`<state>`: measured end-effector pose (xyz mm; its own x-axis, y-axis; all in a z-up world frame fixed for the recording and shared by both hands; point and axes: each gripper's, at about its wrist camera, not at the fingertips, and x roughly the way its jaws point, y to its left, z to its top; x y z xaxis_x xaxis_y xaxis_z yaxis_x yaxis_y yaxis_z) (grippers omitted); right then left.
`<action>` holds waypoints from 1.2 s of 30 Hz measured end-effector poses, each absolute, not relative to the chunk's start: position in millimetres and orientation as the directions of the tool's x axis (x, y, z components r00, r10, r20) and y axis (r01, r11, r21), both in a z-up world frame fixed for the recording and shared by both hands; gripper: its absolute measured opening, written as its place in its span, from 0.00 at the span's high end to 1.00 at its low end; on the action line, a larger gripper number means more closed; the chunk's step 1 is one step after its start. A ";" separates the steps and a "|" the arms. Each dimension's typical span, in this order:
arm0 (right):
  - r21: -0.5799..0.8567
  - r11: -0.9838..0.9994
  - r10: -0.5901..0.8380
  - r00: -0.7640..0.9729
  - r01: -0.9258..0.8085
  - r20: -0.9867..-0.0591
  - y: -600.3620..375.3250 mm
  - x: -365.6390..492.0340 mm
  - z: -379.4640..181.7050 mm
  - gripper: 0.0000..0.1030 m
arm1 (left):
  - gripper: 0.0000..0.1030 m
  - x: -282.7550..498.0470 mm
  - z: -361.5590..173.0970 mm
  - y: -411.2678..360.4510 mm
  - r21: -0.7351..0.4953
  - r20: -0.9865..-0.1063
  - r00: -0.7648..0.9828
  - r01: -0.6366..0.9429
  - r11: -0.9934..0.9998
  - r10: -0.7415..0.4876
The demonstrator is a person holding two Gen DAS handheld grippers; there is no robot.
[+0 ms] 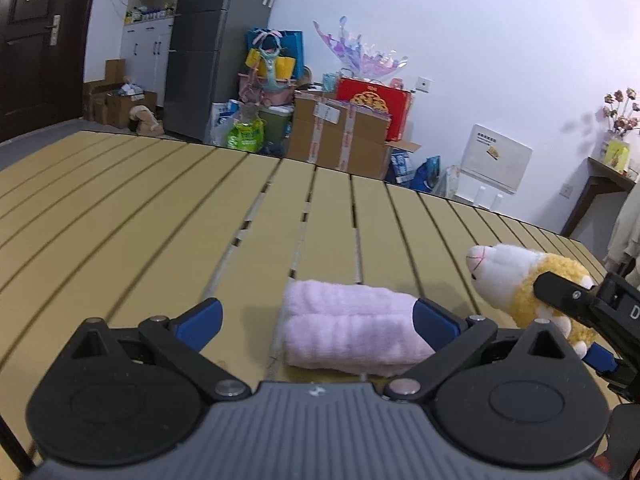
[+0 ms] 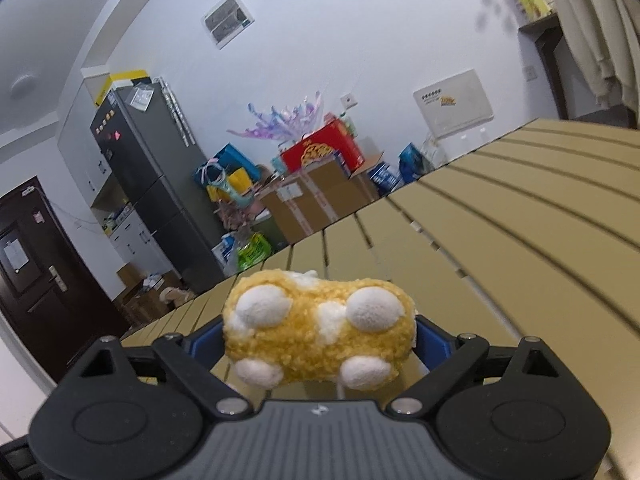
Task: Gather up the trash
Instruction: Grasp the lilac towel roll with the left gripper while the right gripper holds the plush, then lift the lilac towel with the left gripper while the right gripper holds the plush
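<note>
A folded pink towel (image 1: 348,330) lies on the slatted tan table (image 1: 160,208). My left gripper (image 1: 316,322) is open just in front of it; its right fingertip touches the towel's right end, its left fingertip stands apart to the left. My right gripper (image 2: 318,338) is shut on a yellow-and-white plush toy (image 2: 320,338) and holds it with its paws facing the camera. In the left wrist view the plush toy (image 1: 520,280) sits at the right, held in the right gripper (image 1: 568,320) above the table.
Beyond the table's far edge stand cardboard boxes (image 1: 340,136), a red gift box (image 1: 374,104), bags and a grey fridge (image 1: 200,64). A dark door (image 1: 36,40) is at far left. A side shelf with flowers (image 1: 618,132) is at right.
</note>
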<state>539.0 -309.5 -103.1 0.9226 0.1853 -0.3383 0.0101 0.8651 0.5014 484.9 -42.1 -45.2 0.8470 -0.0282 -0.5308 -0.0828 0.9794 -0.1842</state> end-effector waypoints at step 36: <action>0.410 0.910 0.110 0.922 0.056 -0.371 -326.5 541.9 -99.6 0.09 | 0.49 512.5 -69.6 -71.8 -0.124 -0.603 0.797 -0.052 0.991 -0.033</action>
